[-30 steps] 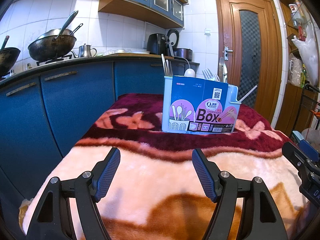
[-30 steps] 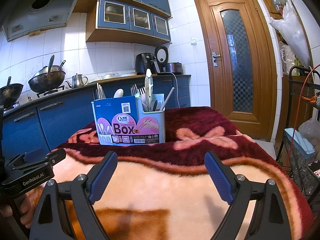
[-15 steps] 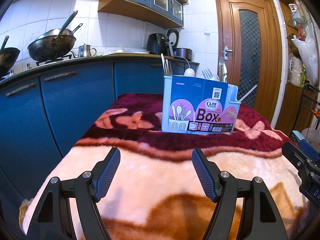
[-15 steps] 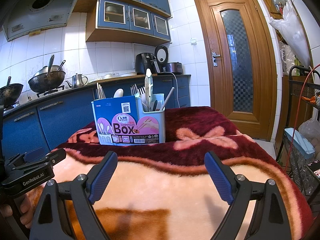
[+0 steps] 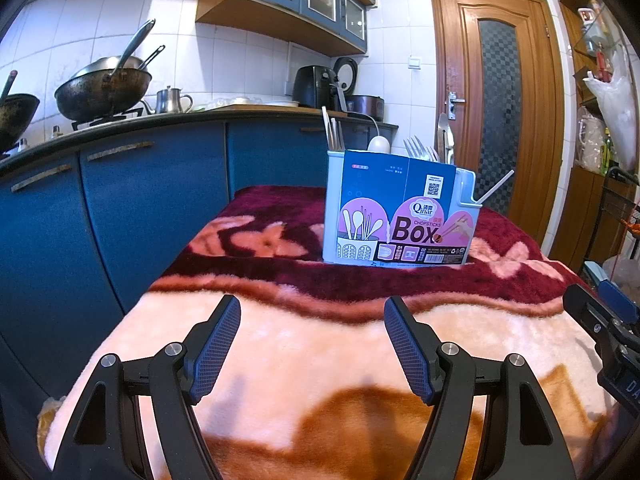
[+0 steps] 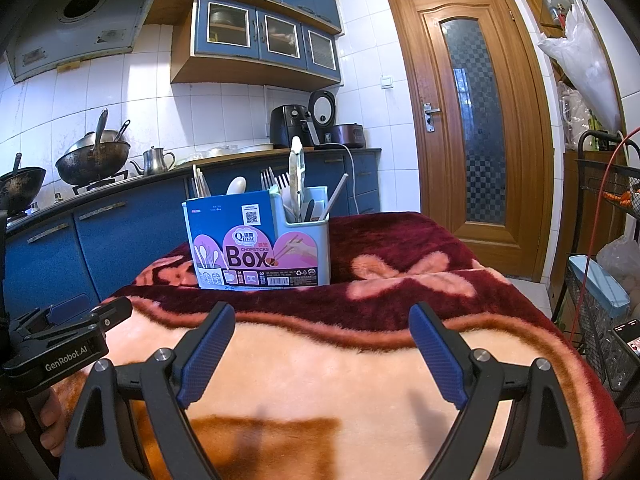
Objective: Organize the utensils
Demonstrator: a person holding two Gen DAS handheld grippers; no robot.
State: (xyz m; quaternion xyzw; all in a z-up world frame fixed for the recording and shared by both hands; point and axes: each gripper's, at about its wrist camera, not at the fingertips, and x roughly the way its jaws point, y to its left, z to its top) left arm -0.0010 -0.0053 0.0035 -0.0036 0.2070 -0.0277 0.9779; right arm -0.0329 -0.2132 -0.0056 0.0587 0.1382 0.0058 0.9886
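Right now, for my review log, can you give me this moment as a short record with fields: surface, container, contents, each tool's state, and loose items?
surface: plush blanket, peach and maroon
container: chopsticks box, upright on the maroon part of the blanket
contents: forks, white spoon, chopsticks and other handles, all standing in the box
left tool: open, empty, short of the box
right tool: open, empty, short of the box
loose items: none visible on the blanket
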